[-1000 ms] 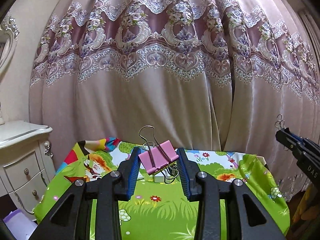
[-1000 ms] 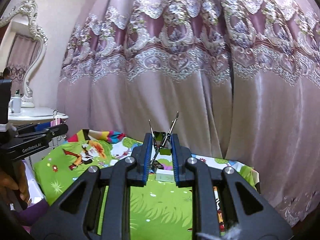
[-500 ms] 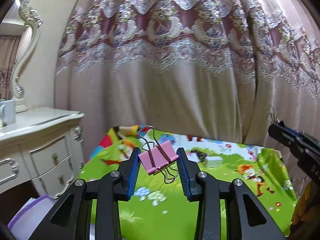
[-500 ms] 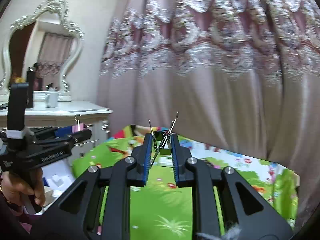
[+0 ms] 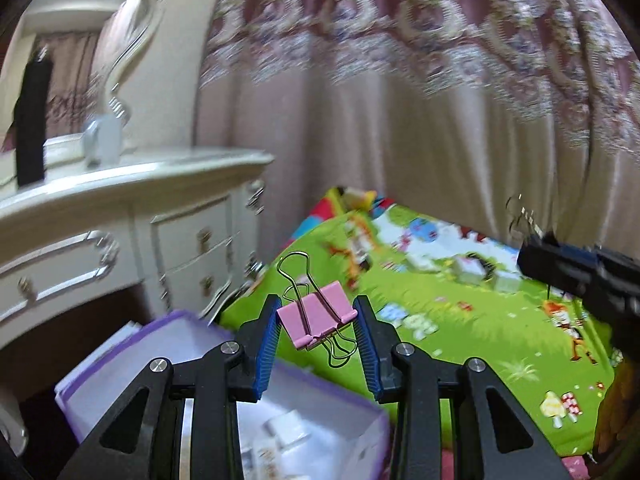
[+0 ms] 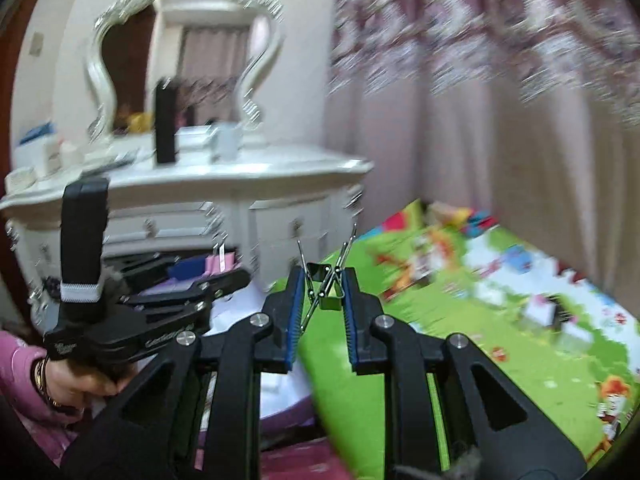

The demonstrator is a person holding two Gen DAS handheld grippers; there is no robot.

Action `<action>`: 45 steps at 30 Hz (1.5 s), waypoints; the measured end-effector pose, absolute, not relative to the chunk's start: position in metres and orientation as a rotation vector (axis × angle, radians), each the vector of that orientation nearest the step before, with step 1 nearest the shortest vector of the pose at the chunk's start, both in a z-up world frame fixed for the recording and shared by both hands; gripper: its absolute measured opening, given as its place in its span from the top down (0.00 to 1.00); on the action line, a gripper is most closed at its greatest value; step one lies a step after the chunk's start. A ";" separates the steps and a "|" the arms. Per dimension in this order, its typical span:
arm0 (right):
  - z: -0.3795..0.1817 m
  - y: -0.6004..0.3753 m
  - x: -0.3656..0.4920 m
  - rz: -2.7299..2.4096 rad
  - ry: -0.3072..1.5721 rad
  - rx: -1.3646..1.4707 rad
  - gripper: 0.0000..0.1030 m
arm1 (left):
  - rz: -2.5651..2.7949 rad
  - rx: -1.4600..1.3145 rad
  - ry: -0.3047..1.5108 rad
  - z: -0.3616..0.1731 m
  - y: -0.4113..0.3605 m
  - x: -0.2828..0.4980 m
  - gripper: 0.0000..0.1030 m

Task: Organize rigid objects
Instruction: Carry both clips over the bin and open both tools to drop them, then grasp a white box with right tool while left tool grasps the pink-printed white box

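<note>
Colours on view: pink binder clip [image 5: 316, 316] with silver wire loops, between my blue-padded left jaws; dark binder clip [image 6: 325, 280] in my right jaws; lilac-rimmed box [image 5: 160, 336]; bright green cartoon-print cloth [image 5: 480, 320]; dusty-pink floral-lace curtain [image 5: 400, 100]; cream dresser [image 5: 132, 216].

Right tool [image 6: 320, 296] pinching apparently dark clip [image 6: 325, 280]
</note>
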State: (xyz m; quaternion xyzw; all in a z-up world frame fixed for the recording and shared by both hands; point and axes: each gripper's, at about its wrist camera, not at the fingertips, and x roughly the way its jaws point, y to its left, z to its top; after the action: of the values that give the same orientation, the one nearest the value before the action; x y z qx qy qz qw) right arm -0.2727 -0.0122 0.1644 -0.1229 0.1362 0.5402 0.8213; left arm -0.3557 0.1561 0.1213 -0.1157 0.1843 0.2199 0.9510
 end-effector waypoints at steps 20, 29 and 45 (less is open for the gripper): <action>0.056 0.108 -0.332 1.446 0.545 -0.655 0.79 | 0.721 -0.389 0.639 0.042 0.245 -0.390 0.63; 0.036 0.104 -0.314 1.447 0.628 -0.619 0.33 | 0.920 -0.310 0.672 0.038 0.253 -0.394 0.12; 0.035 -0.053 -0.124 0.844 0.792 -0.283 0.19 | 0.319 -0.300 0.793 0.050 0.166 -0.235 0.11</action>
State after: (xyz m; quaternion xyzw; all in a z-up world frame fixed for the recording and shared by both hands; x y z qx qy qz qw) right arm -0.1245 -0.0532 0.0354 -0.1332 0.3728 0.3975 0.8278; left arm -0.2354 0.1656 0.0496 -0.1449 0.3832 0.1539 0.8992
